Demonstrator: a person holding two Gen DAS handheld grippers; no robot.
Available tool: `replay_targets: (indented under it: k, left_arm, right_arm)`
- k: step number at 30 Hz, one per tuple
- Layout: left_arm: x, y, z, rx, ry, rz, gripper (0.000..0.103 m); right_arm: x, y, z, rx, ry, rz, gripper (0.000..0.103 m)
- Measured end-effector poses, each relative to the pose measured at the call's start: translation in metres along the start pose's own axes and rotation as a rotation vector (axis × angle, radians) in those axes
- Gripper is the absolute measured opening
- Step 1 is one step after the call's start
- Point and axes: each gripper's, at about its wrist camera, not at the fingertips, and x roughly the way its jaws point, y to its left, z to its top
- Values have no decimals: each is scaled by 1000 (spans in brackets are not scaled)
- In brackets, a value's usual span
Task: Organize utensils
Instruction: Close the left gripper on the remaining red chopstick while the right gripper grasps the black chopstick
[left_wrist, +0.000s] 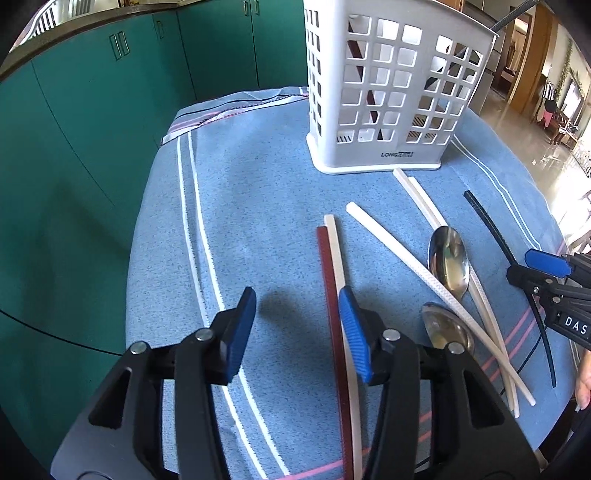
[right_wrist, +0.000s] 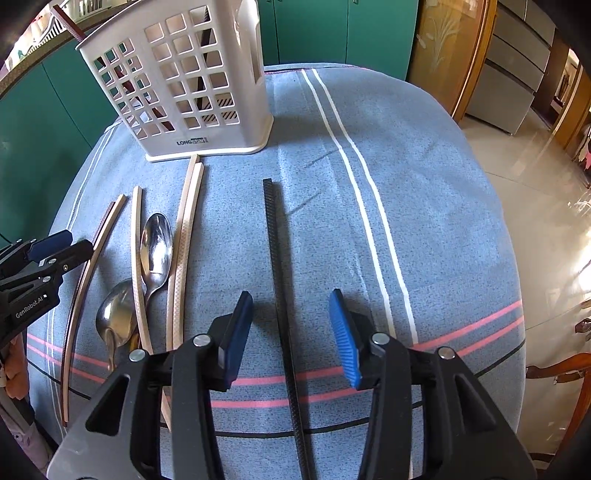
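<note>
black chopstick (right_wrist: 275, 258) lies between the right gripper's (right_wrist: 291, 328) parted jaws — untouched; left gripper (left_wrist: 297, 328) open too.

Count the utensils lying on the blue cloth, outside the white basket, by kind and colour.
White chopsticks: 4
Dark red chopstick: 1
Black chopstick: 1
Metal spoons: 2
Total: 8
</note>
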Motion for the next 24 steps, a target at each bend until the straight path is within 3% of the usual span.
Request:
replay_targets:
  k: [6, 18, 21, 24]
  left_arm:
    - [2, -3, 1, -3, 9, 0, 46]
    - [5, 29, 6, -126, 11, -51, 46]
    - [8, 36, 11, -170, 7, -40, 46]
    - [16, 44, 19, -210, 6, 28, 46]
  right_arm:
    - [0, 4, -1, -7, -3, -23, 45]
    - [-1, -7, -5, 16, -6, -10, 45]
    - [-1, -8, -6, 16, -7, -6, 47]
    - [-1, -6, -7, 11, -8, -9, 50]
